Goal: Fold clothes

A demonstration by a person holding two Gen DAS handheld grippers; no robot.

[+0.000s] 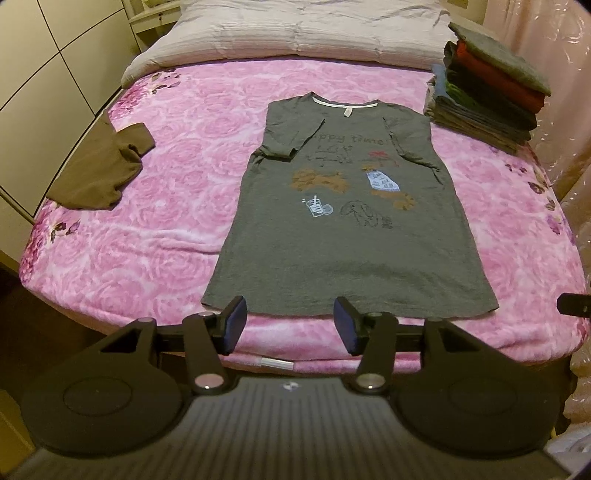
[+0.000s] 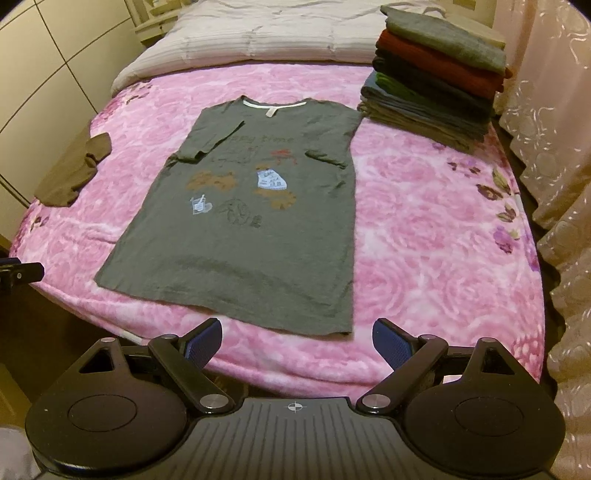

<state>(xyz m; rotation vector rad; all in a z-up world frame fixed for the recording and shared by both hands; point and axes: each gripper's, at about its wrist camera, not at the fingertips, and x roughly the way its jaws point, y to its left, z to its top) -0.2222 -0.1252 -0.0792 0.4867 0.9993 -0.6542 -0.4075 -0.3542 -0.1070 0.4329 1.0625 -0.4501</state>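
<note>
1. Left wrist view. Left gripper (image 1: 291, 325): jaws spread wide, holding nothing, poised just short of the hem of the grey printed T-shirt (image 1: 332, 240).
2. Same view. The T-shirt lies front up in the middle of the pink floral blanket (image 1: 166, 206), neckline far, hem near; both sleeves are turned in over the chest, the body at full length.
3. Same view. Stack of folded clothes (image 1: 487, 96) at the far right of the bed; a brown garment (image 1: 99, 166), loosely bunched, at the left edge; pale duvet (image 1: 295, 33) beyond.
4. Right wrist view. Right gripper (image 2: 295, 343): jaws apart, empty, near the T-shirt's (image 2: 240, 229) right hem corner, not touching it.
5. Same view. Stack (image 2: 436, 81) just beside the T-shirt's right shoulder; brown garment (image 2: 74, 170) well apart at left.
6. Judgement. Step in hand: the T-shirt is part-folded, sleeves in, length unfolded. The next move likely calls for a pinch at each hem corner, lifting evenly and carrying the hem towards the neckline without disturbing the sleeves.
</note>
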